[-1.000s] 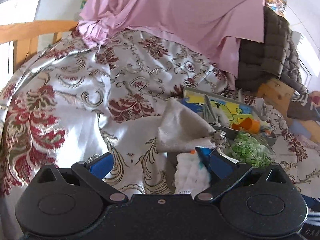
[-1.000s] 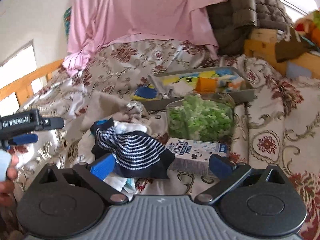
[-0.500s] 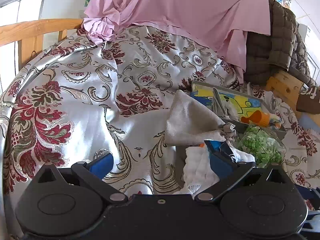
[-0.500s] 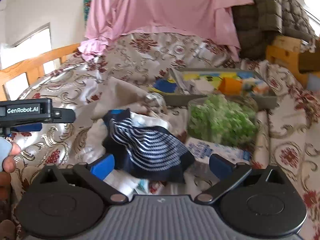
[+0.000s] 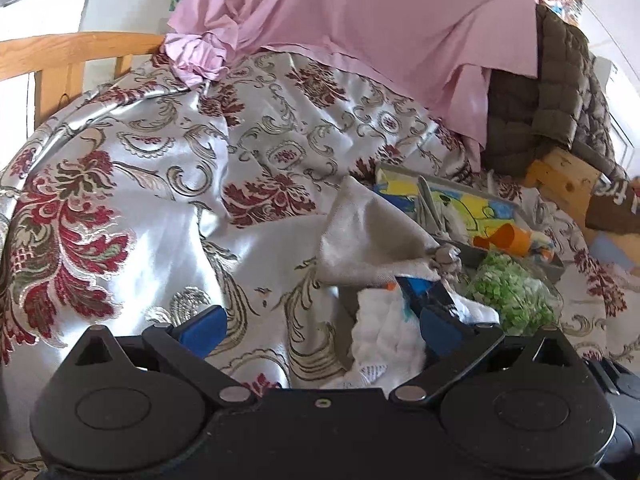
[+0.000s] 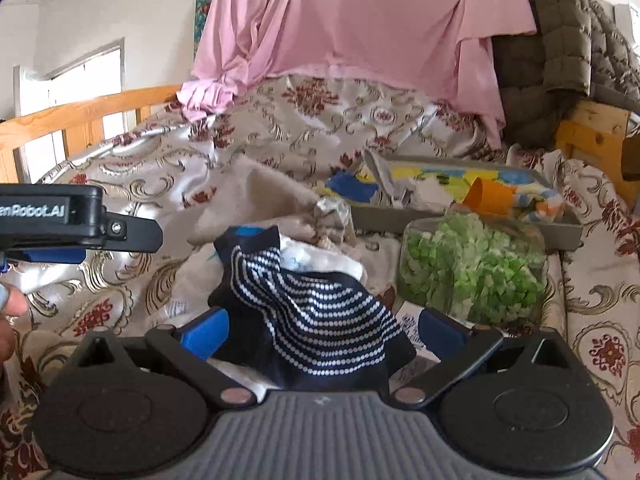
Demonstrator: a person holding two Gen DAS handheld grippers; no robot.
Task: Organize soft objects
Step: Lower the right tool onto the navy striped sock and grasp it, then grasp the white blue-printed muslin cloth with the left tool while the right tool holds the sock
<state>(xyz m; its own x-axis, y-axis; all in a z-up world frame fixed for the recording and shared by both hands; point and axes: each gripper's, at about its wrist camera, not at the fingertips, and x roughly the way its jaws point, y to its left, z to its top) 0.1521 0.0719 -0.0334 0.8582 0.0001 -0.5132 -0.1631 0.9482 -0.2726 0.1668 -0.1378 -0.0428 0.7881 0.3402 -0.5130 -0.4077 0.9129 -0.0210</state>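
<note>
A navy sock with white dotted stripes (image 6: 316,312) lies on a pile of white cloth (image 6: 316,258) on the patterned bedspread, between the wide-open fingers of my right gripper (image 6: 320,330). A beige cloth (image 6: 264,196) lies behind it. In the left wrist view the beige cloth (image 5: 368,236) and a white knit cloth (image 5: 384,336) lie by the right finger of my left gripper (image 5: 320,330), which is open and empty over the bedspread. The left gripper also shows in the right wrist view (image 6: 80,228), at the left.
A grey tray (image 6: 460,216) with a colourful cloth and an orange cup (image 6: 490,198) sits behind a clear bag of green pieces (image 6: 472,264). A small printed carton lies under the bag. Pink sheet (image 6: 360,20), dark quilted jacket (image 6: 560,32) and wooden bed rail (image 6: 80,112) border the bed.
The right gripper has come closer to the striped sock, which now sits between its fingers. The left gripper has drifted slightly left and back; both stay open.
</note>
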